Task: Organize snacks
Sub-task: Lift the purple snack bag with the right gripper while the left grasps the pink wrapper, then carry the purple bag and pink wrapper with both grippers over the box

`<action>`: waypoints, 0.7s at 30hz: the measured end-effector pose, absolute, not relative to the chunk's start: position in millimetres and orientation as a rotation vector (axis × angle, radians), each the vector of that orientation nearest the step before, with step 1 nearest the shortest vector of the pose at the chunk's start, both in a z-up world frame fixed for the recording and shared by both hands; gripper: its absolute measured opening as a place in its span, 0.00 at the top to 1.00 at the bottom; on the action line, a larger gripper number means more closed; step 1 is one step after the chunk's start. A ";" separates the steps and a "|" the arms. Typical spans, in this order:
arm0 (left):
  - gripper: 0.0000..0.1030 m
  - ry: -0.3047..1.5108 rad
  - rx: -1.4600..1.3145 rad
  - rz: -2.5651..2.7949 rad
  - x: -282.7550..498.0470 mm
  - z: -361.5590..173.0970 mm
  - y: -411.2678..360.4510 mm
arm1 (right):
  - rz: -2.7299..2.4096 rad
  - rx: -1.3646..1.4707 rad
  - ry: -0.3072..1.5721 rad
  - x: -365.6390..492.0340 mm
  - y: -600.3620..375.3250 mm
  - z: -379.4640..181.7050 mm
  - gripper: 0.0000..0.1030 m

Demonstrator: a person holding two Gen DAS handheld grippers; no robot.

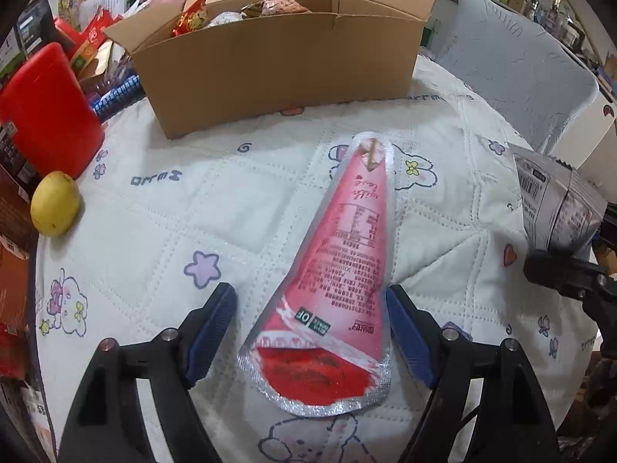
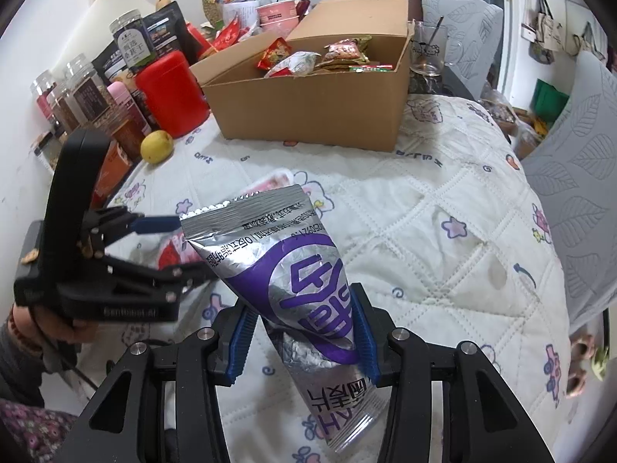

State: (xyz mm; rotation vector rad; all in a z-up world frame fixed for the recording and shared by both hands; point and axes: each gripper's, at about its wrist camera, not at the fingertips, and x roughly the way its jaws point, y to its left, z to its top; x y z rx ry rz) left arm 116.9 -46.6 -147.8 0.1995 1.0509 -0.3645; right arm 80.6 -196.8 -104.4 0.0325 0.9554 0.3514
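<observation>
A pink and red cone-shaped snack packet (image 1: 347, 270) lies flat on the white quilted cover (image 1: 173, 212). My left gripper (image 1: 310, 291) stands open around its wide end, the left pad clear of it. In the right wrist view the left gripper (image 2: 181, 247) is over that packet (image 2: 270, 185), mostly hidden. My right gripper (image 2: 300, 305) is shut on a silver and purple snack packet (image 2: 293, 270), held tilted above the cover; it also shows at the left wrist view's right edge (image 1: 555, 200). An open cardboard box (image 1: 270, 65) (image 2: 308, 108) holding several snacks stands behind.
A red canister (image 1: 46, 115) (image 2: 169, 88) and a yellow fruit (image 1: 54, 202) (image 2: 156, 146) sit at the left. Jars and bags (image 2: 77, 88) crowd the left edge. A glass (image 2: 428, 50) stands right of the box. Grey cushioned chairs (image 2: 578, 193) border the right.
</observation>
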 end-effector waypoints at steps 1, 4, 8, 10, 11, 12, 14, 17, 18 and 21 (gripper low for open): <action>0.23 1.044 0.200 -0.365 116.9 -147.8 -46.8 | 0.350 0.031 0.958 80.3 -196.4 -105.3 0.55; 0.36 1.026 0.193 -0.381 113.3 -146.0 -48.7 | 0.346 0.026 0.970 81.0 -195.0 -108.8 0.55; 0.57 1.018 0.190 -0.396 108.1 -141.3 -55.9 | 0.342 0.029 0.982 83.8 -193.9 -111.8 0.55; 0.60 1.020 0.175 -0.397 107.8 -139.9 -55.3 | 0.341 0.026 0.982 84.5 -193.3 -113.0 0.55; 0.61 1.021 0.165 -0.398 107.5 -138.3 -54.6 | 0.339 0.031 0.981 84.5 -193.8 -113.6 0.55; 0.62 1.018 0.157 -0.399 106.8 -136.6 -53.9 | 0.338 0.040 0.979 84.4 -194.7 -113.8 0.55; 0.62 1.005 0.150 -0.398 103.1 -133.7 -51.3 | 0.335 0.053 0.972 83.4 -196.3 -113.5 0.55; 0.62 0.999 0.140 -0.403 100.9 -127.6 -47.7 | 0.330 0.060 0.956 81.2 -196.9 -110.6 0.55; 0.62 0.997 0.134 -0.405 101.5 -126.8 -49.7 | 0.330 0.059 0.951 80.8 -196.6 -109.5 0.55; 0.62 0.979 0.115 -0.412 95.5 -118.5 -49.5 | 0.339 0.070 0.932 77.6 -197.2 -104.5 0.55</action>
